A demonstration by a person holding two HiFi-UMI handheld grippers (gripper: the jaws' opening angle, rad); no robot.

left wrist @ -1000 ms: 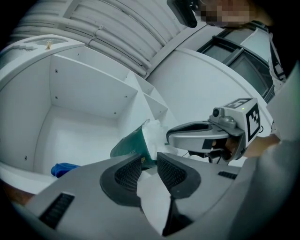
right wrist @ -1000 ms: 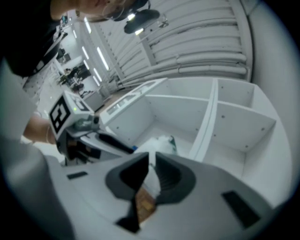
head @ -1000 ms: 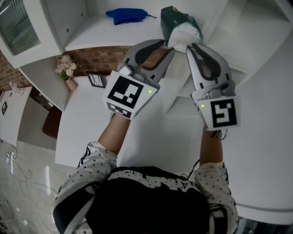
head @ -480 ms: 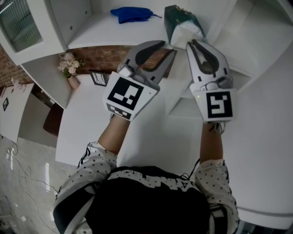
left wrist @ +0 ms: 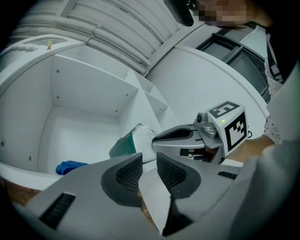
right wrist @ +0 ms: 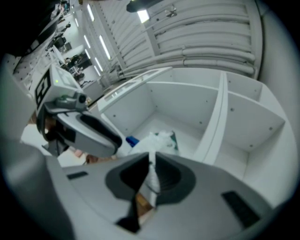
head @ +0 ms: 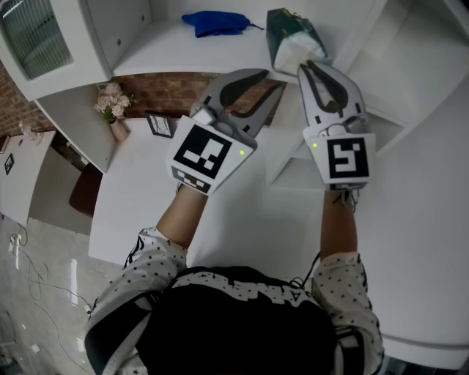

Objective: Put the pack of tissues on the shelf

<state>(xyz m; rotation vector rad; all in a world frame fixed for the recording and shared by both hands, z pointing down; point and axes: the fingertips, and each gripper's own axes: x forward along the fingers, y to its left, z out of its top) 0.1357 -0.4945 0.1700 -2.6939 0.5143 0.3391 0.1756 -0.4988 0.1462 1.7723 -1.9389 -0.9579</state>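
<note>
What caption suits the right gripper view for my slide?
Right claw pinches the tissue pack by its white end at the white shelf.

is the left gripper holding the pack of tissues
No, the left gripper has nothing between its jaws; the right gripper grips the pack of tissues.

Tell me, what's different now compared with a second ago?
The right hand-held gripper, clamped on the white end of the pack of tissues, has pushed a little further toward the shelf, carrying the pack slightly deeper onto it. Nothing was taken hold of or let go. The left hand-held gripper stays beside it, jaws slightly apart and empty, and the blue cloth lies where it was.
</note>
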